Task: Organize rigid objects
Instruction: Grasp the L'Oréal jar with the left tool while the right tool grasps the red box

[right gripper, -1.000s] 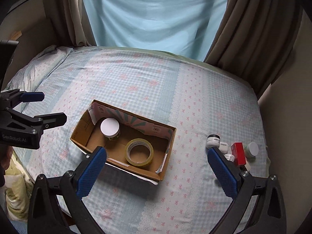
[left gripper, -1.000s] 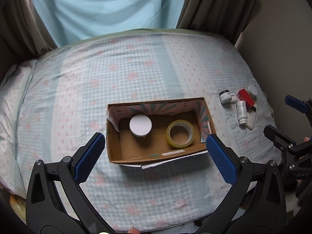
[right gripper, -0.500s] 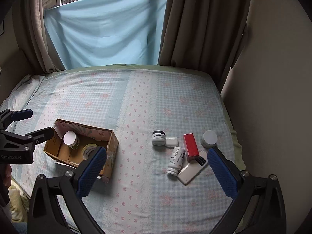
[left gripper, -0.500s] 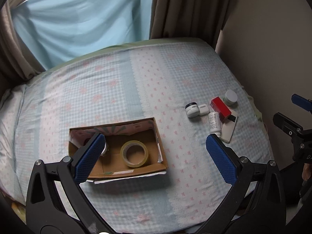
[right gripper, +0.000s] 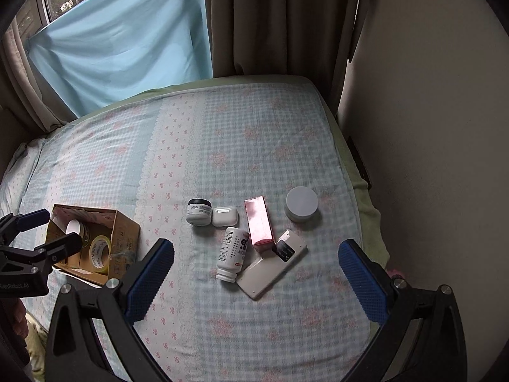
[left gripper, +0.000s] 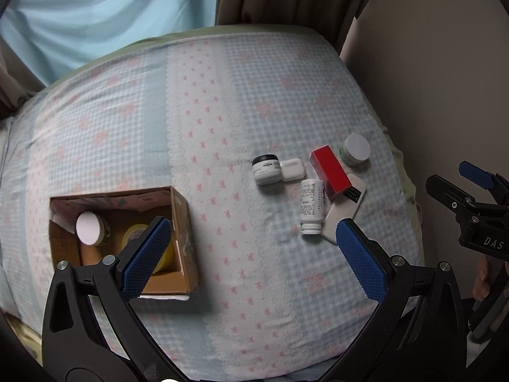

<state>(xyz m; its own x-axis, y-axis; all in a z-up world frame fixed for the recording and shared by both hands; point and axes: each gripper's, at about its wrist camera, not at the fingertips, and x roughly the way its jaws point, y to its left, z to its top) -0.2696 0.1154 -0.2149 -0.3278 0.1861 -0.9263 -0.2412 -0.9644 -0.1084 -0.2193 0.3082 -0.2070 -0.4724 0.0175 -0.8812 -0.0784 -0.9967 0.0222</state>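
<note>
Lying loose: six items (right gripper: 258, 224); two boxed (right gripper: 95, 248).

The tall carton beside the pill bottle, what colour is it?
Red. The carton shows it best in the left wrist view; glare washes it pinkish in the right wrist view.

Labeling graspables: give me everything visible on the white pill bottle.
The white pill bottle is a plastic-looking cylinder with a white cap and a printed label bearing dark text and a red strip near the cap. It lies on its side on the checked bedspread, cap toward the camera. Its right side appears to touch the red box and the white phone. No claw holds it.
</note>
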